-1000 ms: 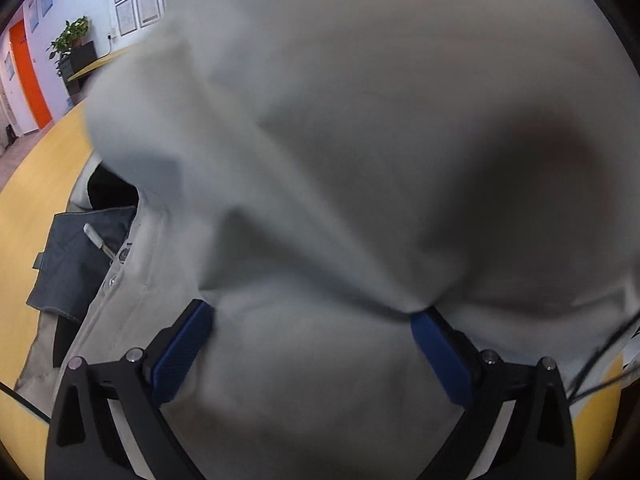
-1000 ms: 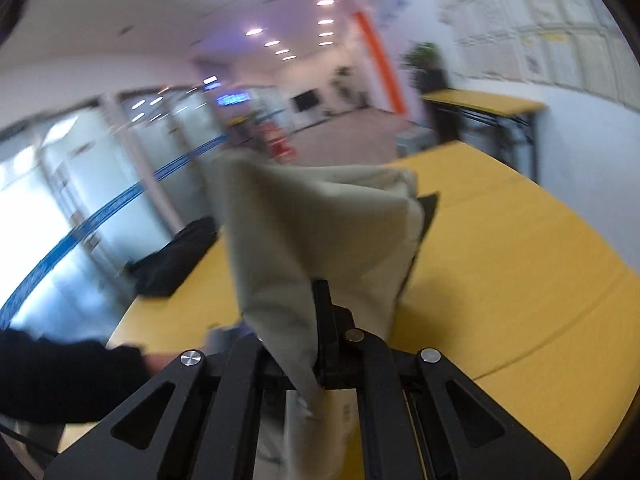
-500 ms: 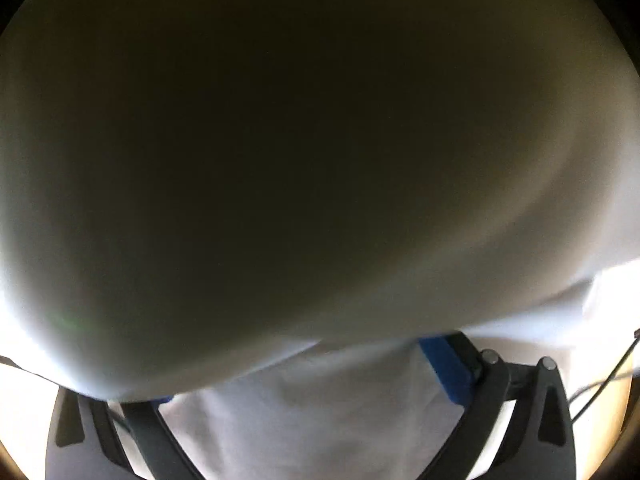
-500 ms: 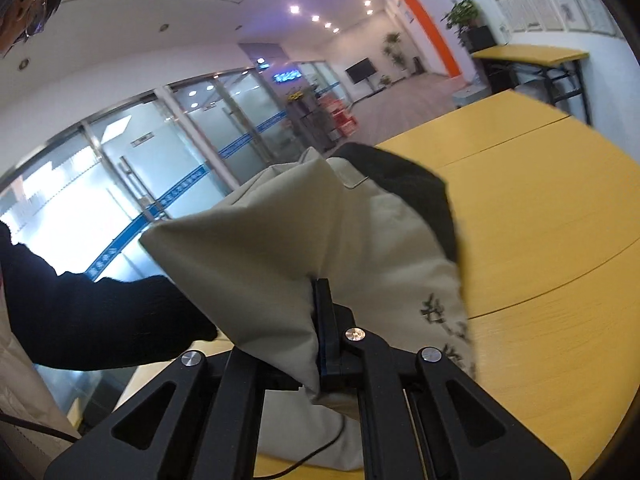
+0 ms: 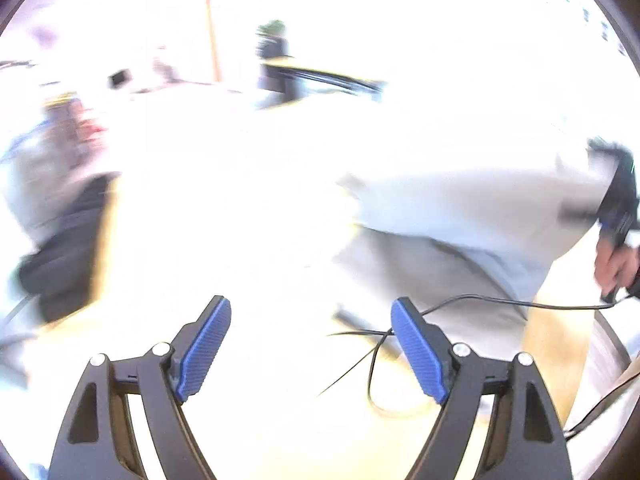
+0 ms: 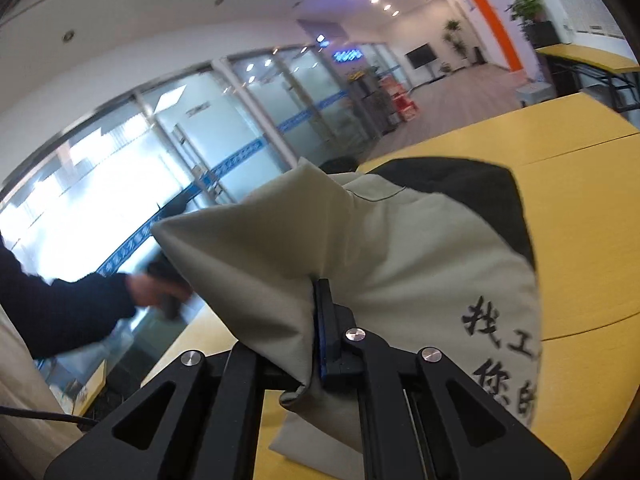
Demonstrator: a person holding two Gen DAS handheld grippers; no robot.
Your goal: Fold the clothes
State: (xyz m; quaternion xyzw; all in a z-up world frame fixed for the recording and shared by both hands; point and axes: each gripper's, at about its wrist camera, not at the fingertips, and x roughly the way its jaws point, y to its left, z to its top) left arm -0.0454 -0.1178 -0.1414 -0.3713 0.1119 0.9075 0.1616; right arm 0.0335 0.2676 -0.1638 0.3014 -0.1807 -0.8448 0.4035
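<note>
A beige garment with black lining and black printed characters hangs from my right gripper, which is shut on a fold of it above the yellow table. My left gripper is open and empty, its blue pads wide apart. In the blurred, overexposed left wrist view the same beige garment is lifted at the right, with the right gripper and hand at the far right edge.
A dark garment lies at the left of the table in the left wrist view. A thin black cable runs across in front of the left gripper. Glass doors and another yellow table stand far behind.
The beige cloth that covered the left wrist camera has come off it, and the left gripper is now clear of it and open. The right gripper still holds the garment, raised higher.
</note>
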